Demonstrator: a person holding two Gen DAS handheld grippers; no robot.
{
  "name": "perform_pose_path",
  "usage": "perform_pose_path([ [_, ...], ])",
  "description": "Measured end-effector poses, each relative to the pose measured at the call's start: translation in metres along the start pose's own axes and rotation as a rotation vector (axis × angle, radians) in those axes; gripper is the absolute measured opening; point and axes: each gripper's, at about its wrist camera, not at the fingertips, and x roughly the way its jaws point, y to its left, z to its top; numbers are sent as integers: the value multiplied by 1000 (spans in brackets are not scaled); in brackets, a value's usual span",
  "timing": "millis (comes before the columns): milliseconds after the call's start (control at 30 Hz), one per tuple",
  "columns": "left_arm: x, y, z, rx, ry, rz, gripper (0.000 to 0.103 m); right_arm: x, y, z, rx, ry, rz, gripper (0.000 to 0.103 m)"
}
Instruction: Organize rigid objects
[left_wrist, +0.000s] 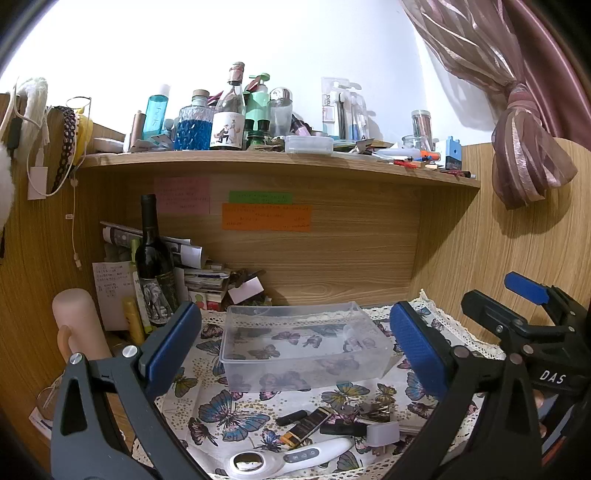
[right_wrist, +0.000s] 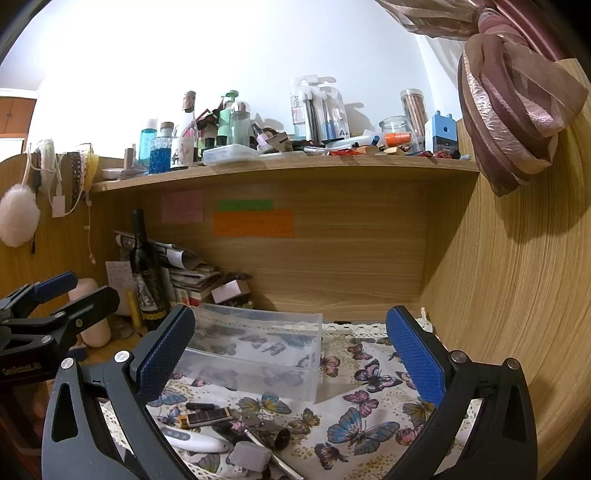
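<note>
Left wrist view: The clear plastic bin sits empty at frame centre on the butterfly cloth, open side up, apparently staged as the receiving container. The loose rigid items lie in a cluster at lower centre, nearer the camera than the bin and apart from it: a white handheld device, a dark striped lighter, a small black stick, a white plug adapter. The left gripper is held level, aimed over the cluster toward the bin, jaws spread wide and empty. The right gripper shows at the right edge, raised off the cloth.

Right wrist view: The bin lies left of centre; the items sit at lower left, just in front of it. The right gripper hovers above the cloth, fingers parted with nothing between them. The left gripper appears at the left edge. Judgement: nothing sorted yet; a first pick is pending.
</note>
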Motion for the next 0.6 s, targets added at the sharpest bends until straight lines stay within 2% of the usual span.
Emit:
perform_pose_path([
  [600, 1, -1, 2, 3, -3, 2, 103, -3, 0, 0, 7, -8, 4, 103],
])
